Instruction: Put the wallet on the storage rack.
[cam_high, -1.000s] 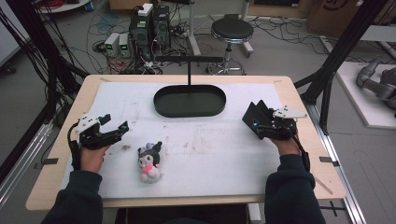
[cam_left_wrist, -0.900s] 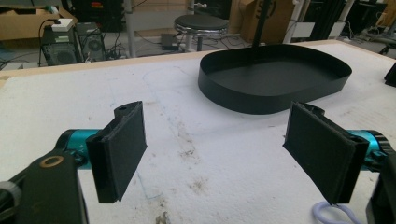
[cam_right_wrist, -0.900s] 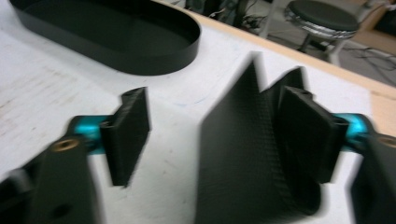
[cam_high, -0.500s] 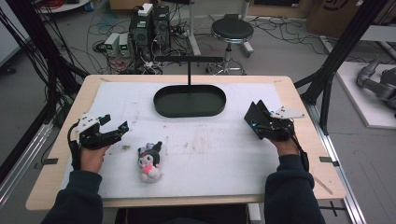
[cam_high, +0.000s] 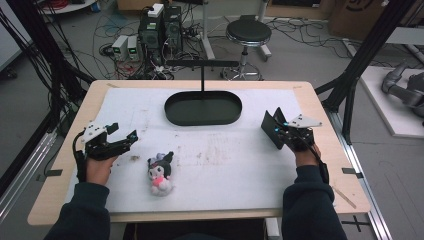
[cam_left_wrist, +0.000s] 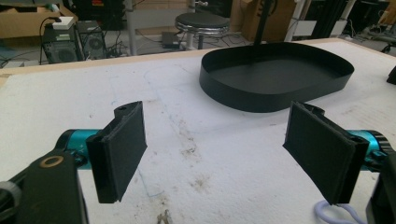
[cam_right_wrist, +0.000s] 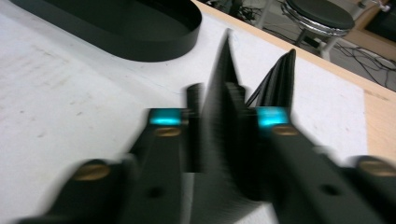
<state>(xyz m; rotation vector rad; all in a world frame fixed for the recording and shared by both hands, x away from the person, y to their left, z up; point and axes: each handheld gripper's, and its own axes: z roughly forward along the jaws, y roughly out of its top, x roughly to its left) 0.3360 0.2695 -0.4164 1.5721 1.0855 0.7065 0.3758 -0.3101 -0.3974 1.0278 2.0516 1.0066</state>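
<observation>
We see the left gripper (cam_high: 122, 137) held low over the white mat (cam_high: 240, 160) at the table's left side, its two black pads spread wide apart with nothing between them. In the left gripper view those pads (cam_left_wrist: 122, 149) stand far from each other, with stained mat showing in the gap. The right gripper (cam_high: 272, 127) sits near the mat's right edge, gripped by the person's right hand (cam_high: 302, 150). Its own view is smeared by motion blur; the dark pads (cam_right_wrist: 224, 116) appear drawn close together, but we cannot tell whether they actually meet, and nothing is held in them.

Moving outward, a small plush toy (cam_high: 160, 173), dark on top with a pale face and a pink body, lies on the mat just to the right of the left gripper, apart from it. The high view shows the plush whole, while the left gripper view catches merely a pale loop at its bottom right corner, too little to identify. A black oval tray (cam_high: 203, 108) rests at the far middle of the mat, empty; the left gripper view shows its wall (cam_left_wrist: 275, 93) and inner floor. Behind the table stand a round stool (cam_high: 248, 34) and computer boxes (cam_high: 160, 27) among cables. We can read no writing or labels anywhere.
</observation>
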